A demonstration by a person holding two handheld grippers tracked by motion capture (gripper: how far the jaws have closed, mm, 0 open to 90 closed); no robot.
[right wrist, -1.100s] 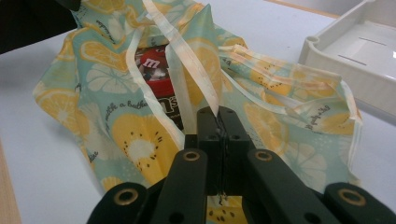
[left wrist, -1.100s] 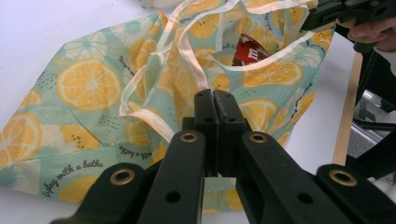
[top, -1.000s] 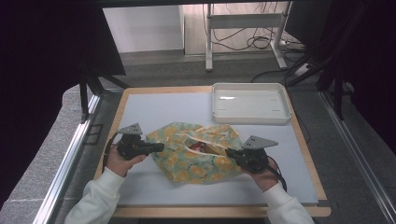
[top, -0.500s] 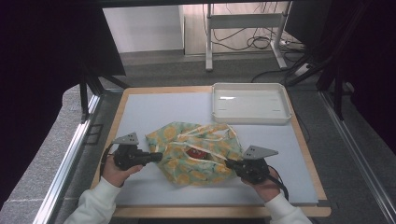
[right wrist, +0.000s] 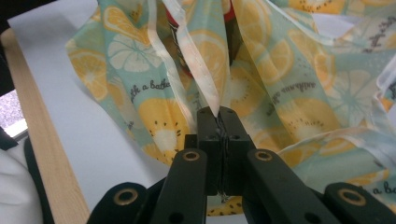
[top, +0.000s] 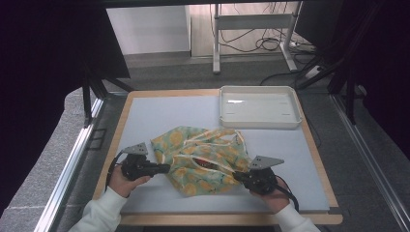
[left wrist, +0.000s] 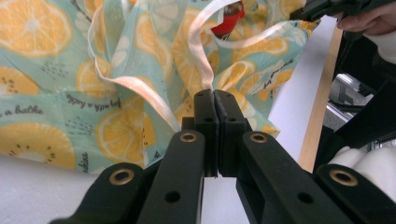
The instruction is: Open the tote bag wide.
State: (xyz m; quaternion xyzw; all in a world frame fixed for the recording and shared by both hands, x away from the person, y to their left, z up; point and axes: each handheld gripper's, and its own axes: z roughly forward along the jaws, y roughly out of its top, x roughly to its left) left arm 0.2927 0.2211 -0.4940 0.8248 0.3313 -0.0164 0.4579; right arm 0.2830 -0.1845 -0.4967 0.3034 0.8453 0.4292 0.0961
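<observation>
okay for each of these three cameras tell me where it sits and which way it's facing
High view: above the person's side, looking forward and down on the table, bag, tray, both hands and sleeves.
Left gripper view: on the left tongs, looking along shut jaws pinching the bag's pale edge.
Right gripper view: on the right tongs, shut on the bag's opposite edge.
Shared: the lemon-print bag, a red item inside.

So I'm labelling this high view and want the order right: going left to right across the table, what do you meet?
Left tool → cloth bag with orange-slice print → right tool → white tray, which sits farther back on the table.
</observation>
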